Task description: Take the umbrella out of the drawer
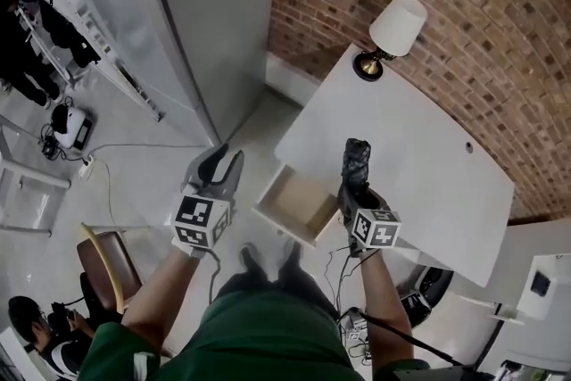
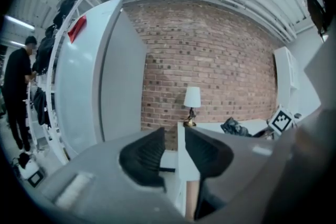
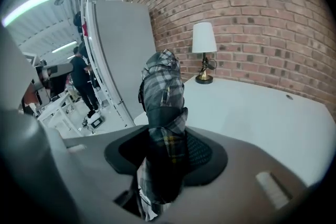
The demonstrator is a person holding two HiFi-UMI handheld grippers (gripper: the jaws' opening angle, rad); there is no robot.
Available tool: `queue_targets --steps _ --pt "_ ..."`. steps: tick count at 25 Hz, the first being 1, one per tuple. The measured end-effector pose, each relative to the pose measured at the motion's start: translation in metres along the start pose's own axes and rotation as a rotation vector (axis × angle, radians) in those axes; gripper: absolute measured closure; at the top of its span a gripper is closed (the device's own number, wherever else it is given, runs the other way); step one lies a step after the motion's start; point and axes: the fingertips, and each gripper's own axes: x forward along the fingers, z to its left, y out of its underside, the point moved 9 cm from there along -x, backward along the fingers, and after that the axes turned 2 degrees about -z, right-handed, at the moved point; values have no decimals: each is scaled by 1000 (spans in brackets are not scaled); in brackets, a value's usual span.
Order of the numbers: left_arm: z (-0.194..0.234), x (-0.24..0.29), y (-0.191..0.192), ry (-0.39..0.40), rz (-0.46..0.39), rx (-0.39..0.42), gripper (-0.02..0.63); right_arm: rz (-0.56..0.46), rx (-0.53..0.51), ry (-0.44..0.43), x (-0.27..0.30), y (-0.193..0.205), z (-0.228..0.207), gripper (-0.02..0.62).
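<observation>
A folded dark plaid umbrella [image 1: 357, 158] [image 3: 164, 86] stands upright in my right gripper [image 1: 356, 185] [image 3: 167, 150], which is shut on its lower part, above the front edge of the white table [image 1: 419, 165]. Below it the table's wooden drawer [image 1: 299, 208] stands pulled out, its visible inside bare. My left gripper [image 1: 225, 158] [image 2: 175, 139] hangs left of the drawer, open, with a narrow gap between its dark pads [image 2: 144, 157] and nothing in it. The left gripper view also catches the umbrella [image 2: 234, 127] over the table.
A white-shaded lamp [image 1: 393, 29] [image 3: 205, 47] stands at the table's far corner against the brick wall [image 1: 464, 4]. A tall grey cabinet [image 1: 178, 13] rises to the left. A wooden chair [image 1: 103, 259] and a seated person [image 1: 36, 326] are behind me at left.
</observation>
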Motion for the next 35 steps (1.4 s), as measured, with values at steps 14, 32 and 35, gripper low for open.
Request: queue_targets --steps 14,32,35 --pt "-56 64 -18 -6 21 38 491 28 140 89 17 -11 -130 426" --pt "-116 129 -37 -133 41 61 492 208 272 24 80 10 -269 394" --pt "-118 132 -42 -140 30 55 492 171 239 13 71 5 -271 367"
